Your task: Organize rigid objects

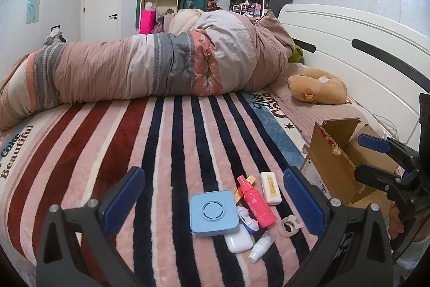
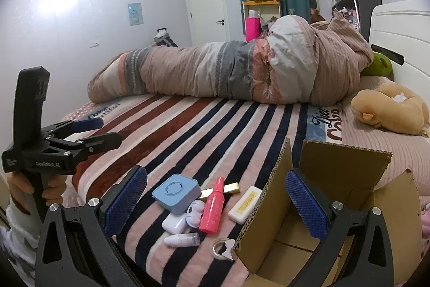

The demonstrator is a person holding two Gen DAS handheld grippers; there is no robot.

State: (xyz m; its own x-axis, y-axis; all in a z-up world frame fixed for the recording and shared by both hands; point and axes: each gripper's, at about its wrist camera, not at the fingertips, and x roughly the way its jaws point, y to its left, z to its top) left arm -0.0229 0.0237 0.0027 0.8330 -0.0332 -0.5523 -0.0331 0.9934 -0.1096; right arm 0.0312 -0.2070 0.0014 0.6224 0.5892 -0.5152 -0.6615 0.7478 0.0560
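Small items lie on the striped blanket: a blue square box [image 1: 213, 212] [image 2: 176, 191], a pink spray bottle [image 1: 256, 203] [image 2: 213, 207], a white rectangular case [image 1: 271, 188] [image 2: 245, 204], a white earbud case [image 1: 238, 238] [image 2: 174, 223], a small white bottle [image 1: 260, 246] [image 2: 182, 239], a gold bar [image 2: 228, 189] and a tape roll [image 1: 289, 225] [image 2: 221, 248]. An open cardboard box [image 1: 336, 163] [image 2: 309, 219] stands to their right. My left gripper [image 1: 212, 203] is open above the items. My right gripper [image 2: 216, 201] is open, its right finger over the box.
A rolled quilt [image 1: 150, 63] lies across the far side of the bed. A brown plush toy [image 1: 317, 85] and a white headboard [image 1: 349, 45] are at the right. The other hand-held gripper shows at each view's edge.
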